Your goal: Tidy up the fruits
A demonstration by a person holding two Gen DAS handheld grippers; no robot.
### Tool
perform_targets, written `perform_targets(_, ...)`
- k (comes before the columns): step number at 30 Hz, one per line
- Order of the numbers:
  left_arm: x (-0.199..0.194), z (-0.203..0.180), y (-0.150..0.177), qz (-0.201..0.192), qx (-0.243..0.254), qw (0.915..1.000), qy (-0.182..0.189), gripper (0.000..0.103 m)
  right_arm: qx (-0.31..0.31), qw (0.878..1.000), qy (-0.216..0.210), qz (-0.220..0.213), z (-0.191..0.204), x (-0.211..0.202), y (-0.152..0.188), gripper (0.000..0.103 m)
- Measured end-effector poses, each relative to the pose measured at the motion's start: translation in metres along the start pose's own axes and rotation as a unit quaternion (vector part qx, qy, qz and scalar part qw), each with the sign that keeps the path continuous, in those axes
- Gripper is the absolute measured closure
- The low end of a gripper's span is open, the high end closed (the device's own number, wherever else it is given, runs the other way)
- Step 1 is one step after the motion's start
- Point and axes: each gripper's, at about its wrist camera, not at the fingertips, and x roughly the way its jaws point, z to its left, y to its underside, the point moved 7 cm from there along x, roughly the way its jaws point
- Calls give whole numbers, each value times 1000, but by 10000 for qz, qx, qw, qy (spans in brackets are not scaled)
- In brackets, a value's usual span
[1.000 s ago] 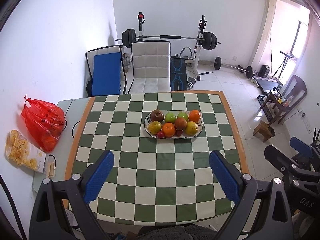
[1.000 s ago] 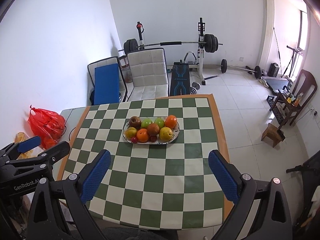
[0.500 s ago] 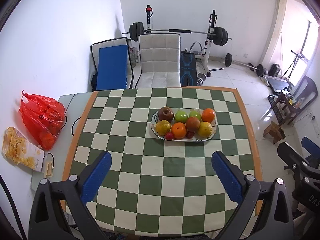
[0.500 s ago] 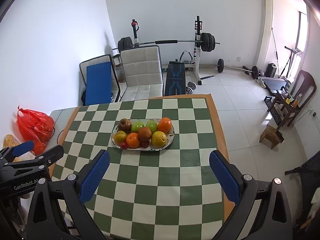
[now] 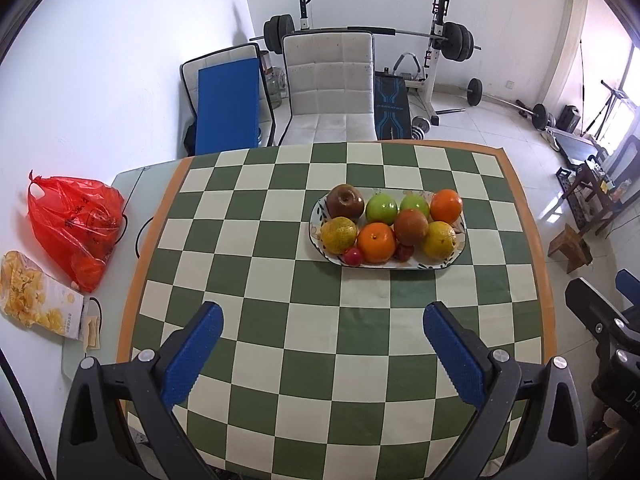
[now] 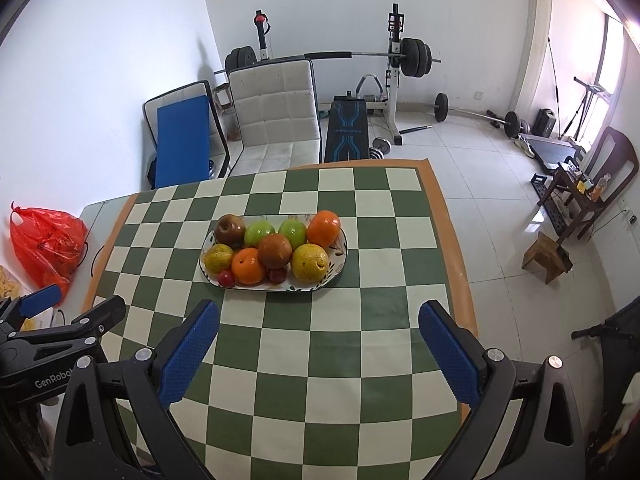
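Note:
An oval white plate (image 5: 460, 246) (image 6: 338, 262) stands near the middle of the green and white checked table (image 5: 280, 328) (image 6: 360, 344). It holds several fruits: a brown apple (image 5: 345, 201) (image 6: 229, 229), two green apples (image 5: 382, 207) (image 6: 260, 233), oranges (image 5: 375, 242) (image 6: 323, 228), yellow pears (image 5: 339, 235) (image 6: 309, 262) and small red fruits (image 5: 353, 256). My left gripper (image 5: 322, 344) hovers open over the near part of the table, short of the plate. My right gripper (image 6: 319, 340) is open too, also short of the plate. Both are empty.
A red plastic bag (image 5: 74, 224) (image 6: 46, 246) and a yellow snack packet (image 5: 34, 296) lie on a white surface left of the table. A white chair (image 5: 330, 88) (image 6: 276, 112) and a blue-cushioned chair (image 5: 226, 108) stand behind it, with weight equipment (image 6: 394, 56) beyond. A small wooden stool (image 6: 546, 256) is at right.
Both grippers have moved forward toward the plate, which now looks larger and nearer in each view. Both stay open.

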Motion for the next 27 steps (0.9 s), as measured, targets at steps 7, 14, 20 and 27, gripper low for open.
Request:
perform_targets(7,4,-2,-6,-57,-57,10000,-19,0,-14,10000,5,30,-1,10,-1,1)
perform_targets(14,7,-5,-5,-24,-47,10000,-2,0,-22,10000,2,42,-2,10,-1,1)
perform_targets(20,7,-6,-5,-35,-39,10000,-7,0,-6,10000,-26,52,-4,16,1,1)
perform_targets(27,7,-6,-6,-43,-38,10000,-15,0,-16,10000,-29,49,-4,16,1,1)
